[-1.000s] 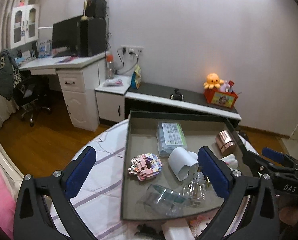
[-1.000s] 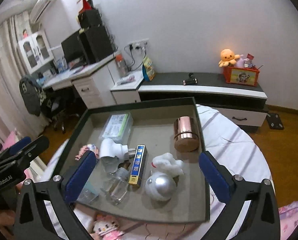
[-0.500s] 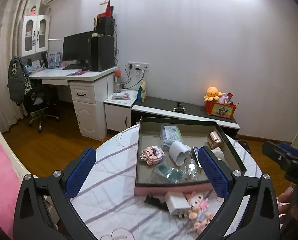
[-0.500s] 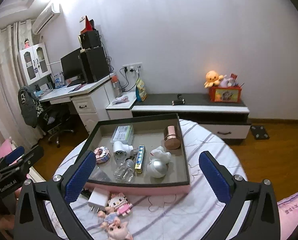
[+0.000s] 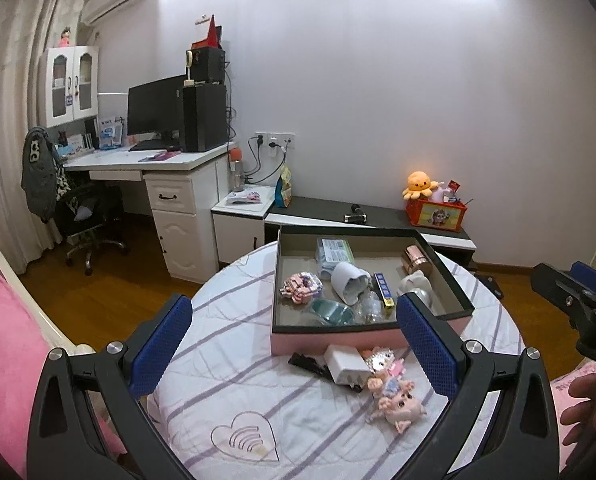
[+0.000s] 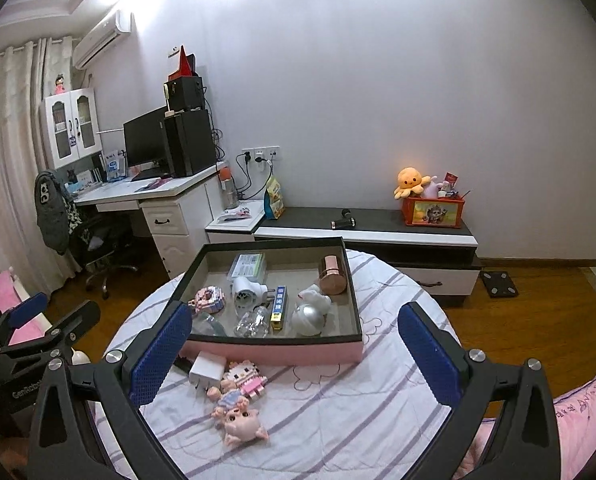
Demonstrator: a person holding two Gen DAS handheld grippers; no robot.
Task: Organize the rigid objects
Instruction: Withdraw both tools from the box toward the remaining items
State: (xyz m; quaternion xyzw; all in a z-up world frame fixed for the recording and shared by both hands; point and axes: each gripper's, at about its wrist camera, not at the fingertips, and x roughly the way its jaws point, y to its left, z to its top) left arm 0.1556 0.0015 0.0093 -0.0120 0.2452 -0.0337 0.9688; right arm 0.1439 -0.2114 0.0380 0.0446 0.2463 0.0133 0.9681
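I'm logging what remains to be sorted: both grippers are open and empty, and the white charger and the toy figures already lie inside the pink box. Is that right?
Not quite. The white charger and the toy figures lie on the striped tablecloth in front of the pink box, not inside it, as the right wrist view shows. The left gripper and right gripper are indeed open and empty.

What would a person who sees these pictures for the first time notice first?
The eye goes first to the pink-sided tray in the middle of the round table, filled with small things such as a copper-coloured can and a silver ball. In front of the tray, on the striped cloth, lie a white charger and a pig figure. Both tools, left and right, hang open and empty.
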